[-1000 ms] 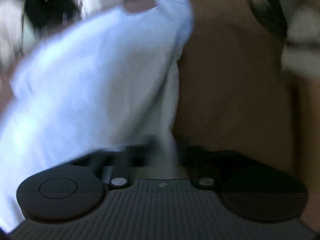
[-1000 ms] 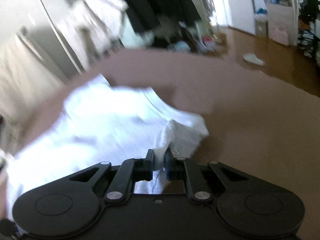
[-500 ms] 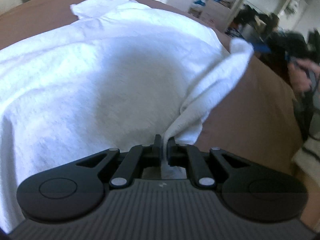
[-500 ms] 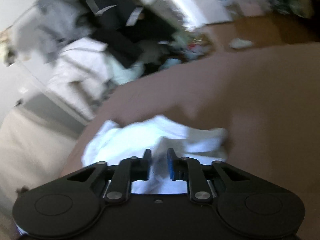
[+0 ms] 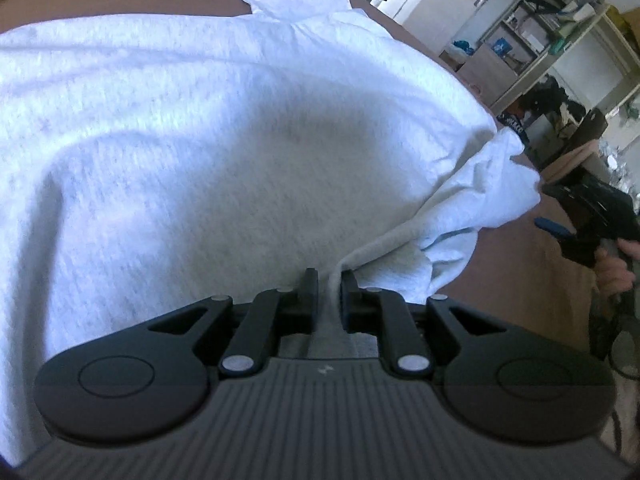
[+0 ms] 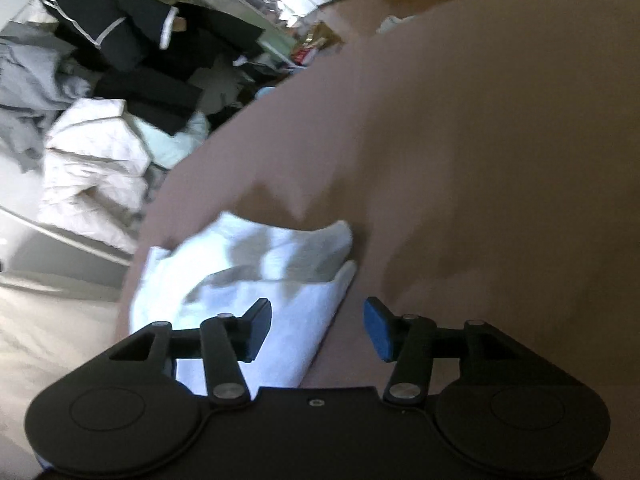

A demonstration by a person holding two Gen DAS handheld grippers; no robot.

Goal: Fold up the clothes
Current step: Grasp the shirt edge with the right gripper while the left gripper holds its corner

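Observation:
A white shirt (image 5: pixel 224 152) lies spread on the brown bed surface (image 5: pixel 532 280). My left gripper (image 5: pixel 328 284) is shut on a fold of its edge, and a crumpled sleeve (image 5: pixel 480 200) trails off to the right. In the right wrist view the shirt (image 6: pixel 256 272) lies bunched below and left of my right gripper (image 6: pixel 316 320), which is open and empty just above its edge. The right gripper also shows in the left wrist view (image 5: pixel 592 216), held in a hand beyond the sleeve.
A pile of black, grey and white clothes (image 6: pixel 120 92) lies beyond the bed's far-left edge. Shelves and boxes (image 5: pixel 540 40) stand across the room. The brown bed surface (image 6: pixel 500 160) stretches away to the right.
My right gripper has opened and let go of the shirt's sleeve, which now lies on the bed. My left gripper still holds the shirt's edge and has shifted little.

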